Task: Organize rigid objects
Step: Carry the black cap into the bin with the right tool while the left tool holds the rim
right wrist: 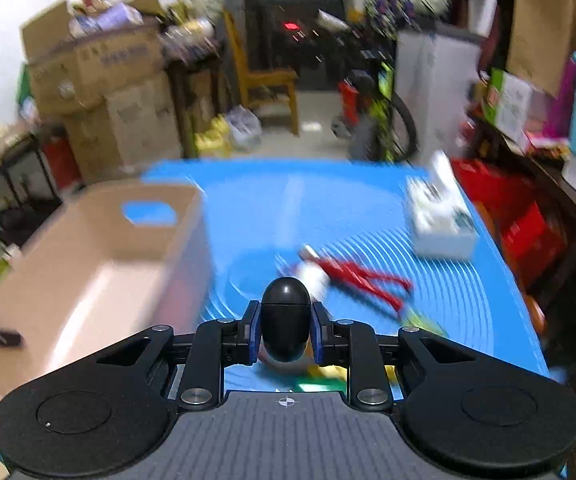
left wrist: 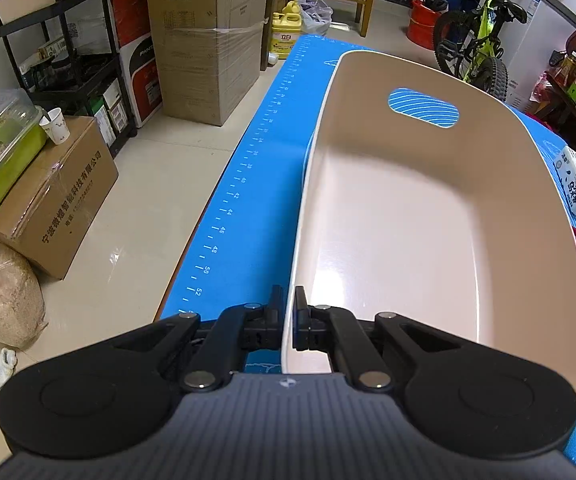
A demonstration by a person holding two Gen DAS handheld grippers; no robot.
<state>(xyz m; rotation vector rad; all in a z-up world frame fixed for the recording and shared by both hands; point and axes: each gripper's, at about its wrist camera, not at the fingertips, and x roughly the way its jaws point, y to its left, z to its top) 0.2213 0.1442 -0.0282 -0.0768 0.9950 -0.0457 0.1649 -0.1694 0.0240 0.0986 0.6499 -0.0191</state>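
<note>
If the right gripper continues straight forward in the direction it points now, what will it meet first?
Probably the red pliers and a blurred white object beside them on the blue mat, just ahead of the right gripper and its black egg-shaped object. Depth is unclear in the blur.

Left gripper clamped tight; right gripper gripping.

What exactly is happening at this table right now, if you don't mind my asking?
A person is tidying objects into a beige bin on a blue mat. The left gripper is clamped on the bin's rim, and the right gripper holds a black egg-shaped object above the mat. Red pliers lie outside the empty bin.
</note>
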